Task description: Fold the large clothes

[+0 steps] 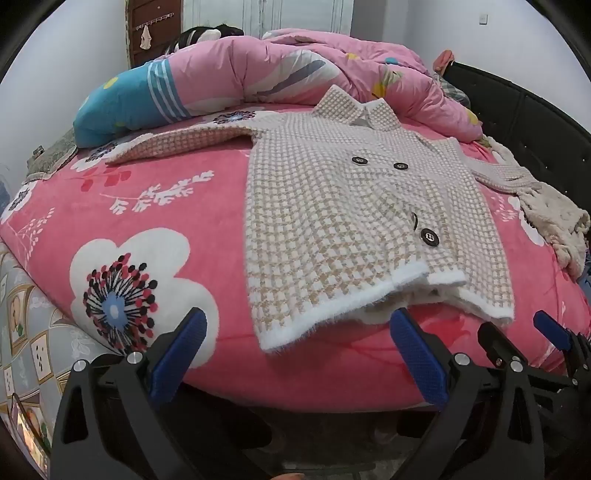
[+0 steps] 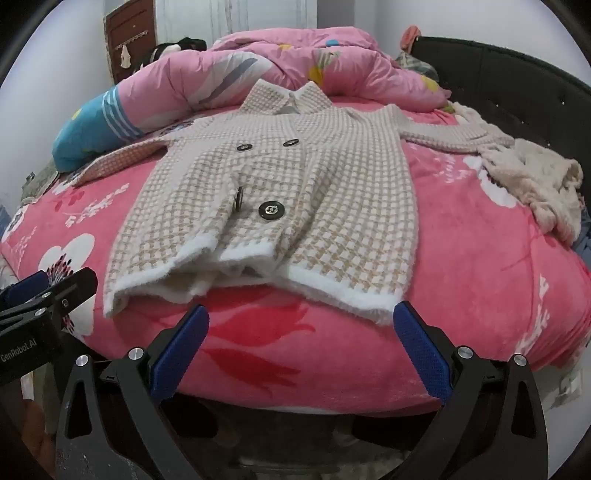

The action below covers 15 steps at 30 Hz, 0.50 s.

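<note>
A beige and white houndstooth jacket [image 1: 354, 214] with dark buttons lies flat, face up, on the pink floral bed [image 1: 155, 206]. Its sleeves spread out to both sides and its white hem faces me. It also shows in the right wrist view [image 2: 288, 199]. My left gripper [image 1: 297, 325] is open and empty, just short of the hem's left part. My right gripper [image 2: 299, 321] is open and empty, just short of the hem's right part; it also shows at the right of the left wrist view [image 1: 517, 332].
A rolled pink and blue quilt [image 1: 258, 77] lies along the far side of the bed. A cream fluffy garment [image 2: 535, 181] lies at the right by the black headboard [image 2: 517, 85]. A brown door [image 1: 155, 26] stands behind.
</note>
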{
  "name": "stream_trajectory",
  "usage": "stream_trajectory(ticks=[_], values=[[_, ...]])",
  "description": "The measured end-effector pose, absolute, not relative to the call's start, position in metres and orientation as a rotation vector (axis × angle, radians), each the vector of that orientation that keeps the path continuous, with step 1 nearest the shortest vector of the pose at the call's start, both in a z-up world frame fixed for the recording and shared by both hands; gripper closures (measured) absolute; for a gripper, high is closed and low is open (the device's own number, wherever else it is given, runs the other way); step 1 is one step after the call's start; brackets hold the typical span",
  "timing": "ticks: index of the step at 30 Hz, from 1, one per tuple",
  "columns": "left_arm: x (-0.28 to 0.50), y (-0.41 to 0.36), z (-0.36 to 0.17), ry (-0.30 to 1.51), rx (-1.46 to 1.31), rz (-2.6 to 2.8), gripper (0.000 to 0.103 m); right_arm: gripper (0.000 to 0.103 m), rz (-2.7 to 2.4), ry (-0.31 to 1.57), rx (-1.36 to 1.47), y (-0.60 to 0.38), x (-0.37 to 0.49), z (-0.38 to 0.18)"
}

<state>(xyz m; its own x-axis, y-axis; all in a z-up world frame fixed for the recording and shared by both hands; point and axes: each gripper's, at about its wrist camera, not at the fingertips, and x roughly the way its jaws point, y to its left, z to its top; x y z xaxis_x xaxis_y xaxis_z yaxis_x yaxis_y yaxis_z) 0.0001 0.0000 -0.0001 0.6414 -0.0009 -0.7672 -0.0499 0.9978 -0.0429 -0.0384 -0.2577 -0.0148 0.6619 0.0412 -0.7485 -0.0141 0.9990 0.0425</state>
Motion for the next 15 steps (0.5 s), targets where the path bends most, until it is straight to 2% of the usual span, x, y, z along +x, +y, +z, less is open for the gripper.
stream_trajectory(ticks=[15], values=[[0.0001, 0.0002, 0.0000, 0.873, -0.069, 0.024, 0.005, 0.007, 0.023, 0.845, 0.025, -0.2477, -0.0384, -0.0148]])
